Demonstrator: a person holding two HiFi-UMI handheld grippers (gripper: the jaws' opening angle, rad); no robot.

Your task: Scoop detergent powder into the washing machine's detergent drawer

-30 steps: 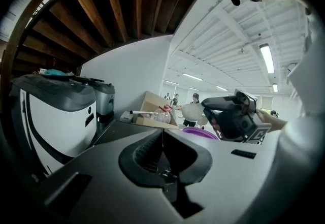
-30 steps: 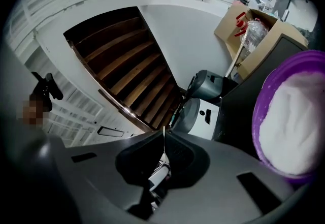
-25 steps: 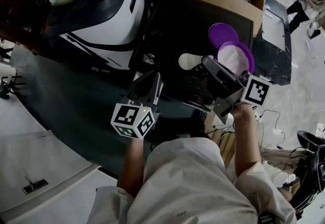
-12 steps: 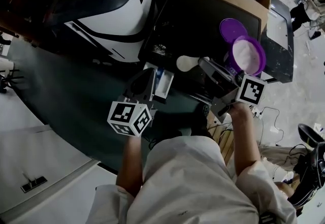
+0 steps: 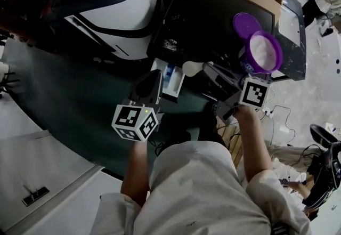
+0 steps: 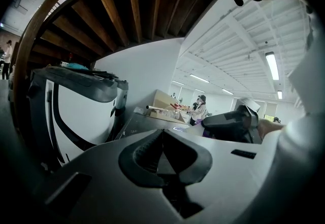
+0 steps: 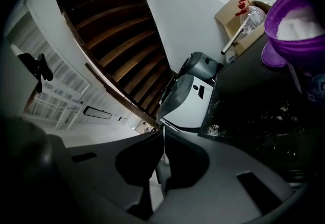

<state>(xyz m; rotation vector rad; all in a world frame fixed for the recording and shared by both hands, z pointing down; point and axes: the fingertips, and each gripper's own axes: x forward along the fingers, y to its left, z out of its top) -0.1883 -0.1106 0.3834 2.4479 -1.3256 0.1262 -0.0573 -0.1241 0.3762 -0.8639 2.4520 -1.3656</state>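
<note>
— Detergent drawer (image 5: 171,77) had come out since a second before; left gripper (image 5: 154,78), jaws pressed together, sat just beside it.
— Right gripper (image 5: 209,71)?
— Pinching the scoop (image 5: 193,67), between drawer and powder tub (image 5: 261,53).

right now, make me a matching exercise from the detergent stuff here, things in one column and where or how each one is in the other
Things
1. purple tub
2. purple lid
3. white scoop
4. detergent drawer

States
A. pulled open
B. held in the fingers of the right gripper
C. holds white powder
D. lies flat on the black top beside the tub

Pairs: 1-C, 2-D, 3-B, 4-A
</note>
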